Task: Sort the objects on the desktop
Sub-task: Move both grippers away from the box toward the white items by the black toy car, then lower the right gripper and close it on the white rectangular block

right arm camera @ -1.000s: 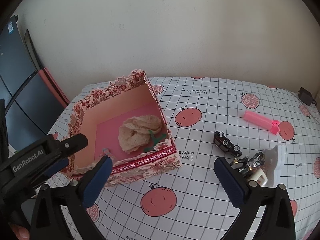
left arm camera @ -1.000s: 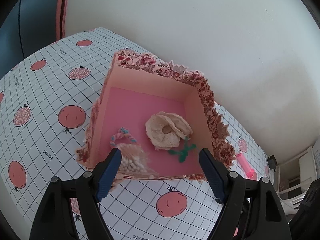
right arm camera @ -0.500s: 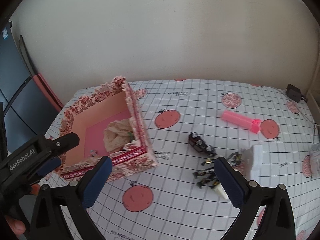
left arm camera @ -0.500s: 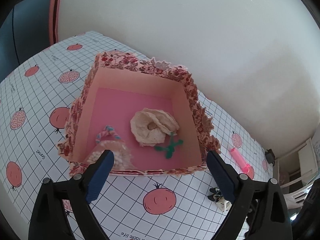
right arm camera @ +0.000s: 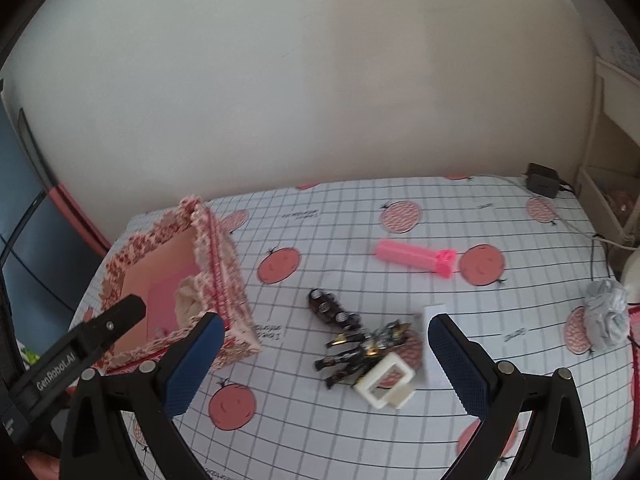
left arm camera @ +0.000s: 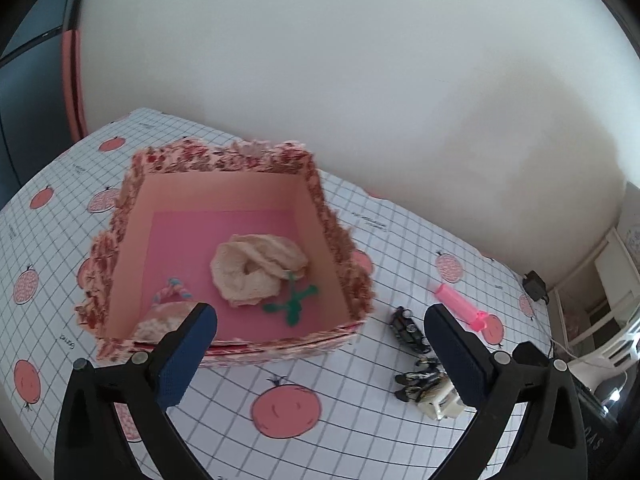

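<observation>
Each tool, the left tool [left arm camera: 320,320] and the right tool [right arm camera: 322,330] alike, is built of two matte black plastic arms faced with textured dark blue pads [left arm camera: 184,358] and fastened with round silver screws [left arm camera: 139,357], and white "GenRobot.AI" lettering [right arm camera: 56,372] is printed on the left tool's black body.

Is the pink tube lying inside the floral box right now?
No, the pink tube lies on the tablecloth, well apart from the floral box.

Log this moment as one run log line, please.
left tool opening, empty | right tool open, empty | box holds beige flower
</observation>
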Motion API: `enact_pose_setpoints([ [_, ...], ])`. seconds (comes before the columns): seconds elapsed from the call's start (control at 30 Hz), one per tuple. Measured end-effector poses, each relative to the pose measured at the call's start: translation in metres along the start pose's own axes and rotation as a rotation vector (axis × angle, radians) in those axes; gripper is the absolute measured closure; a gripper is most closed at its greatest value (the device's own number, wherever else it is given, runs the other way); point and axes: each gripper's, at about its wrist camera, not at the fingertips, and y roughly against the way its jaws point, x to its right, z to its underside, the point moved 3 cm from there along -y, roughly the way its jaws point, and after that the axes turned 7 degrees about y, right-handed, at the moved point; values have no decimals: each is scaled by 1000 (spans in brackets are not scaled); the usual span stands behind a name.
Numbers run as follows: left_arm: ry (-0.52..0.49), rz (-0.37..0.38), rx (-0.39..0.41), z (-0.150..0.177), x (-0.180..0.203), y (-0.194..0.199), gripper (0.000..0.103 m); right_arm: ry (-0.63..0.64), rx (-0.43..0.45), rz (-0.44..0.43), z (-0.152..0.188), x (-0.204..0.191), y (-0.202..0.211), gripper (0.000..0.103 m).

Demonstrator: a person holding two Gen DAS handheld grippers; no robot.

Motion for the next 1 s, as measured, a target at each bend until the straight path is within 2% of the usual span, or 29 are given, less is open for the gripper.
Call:
enact_pose_setpoints([
  [0.23,-48,47,8,10,29,-2,0,-51,16,48,-2,41,11,0],
  [0.43,-109,114,-27,24,58,-9,0,-110,22,79,1,77,18,0],
  [0.7,-210,88,-113,53,88,-34,0,-144,9,96,7,95,17,0],
  [1.0,-215,59,-188,70,93,-56,0,-202,-39,120,19,115,1,0],
])
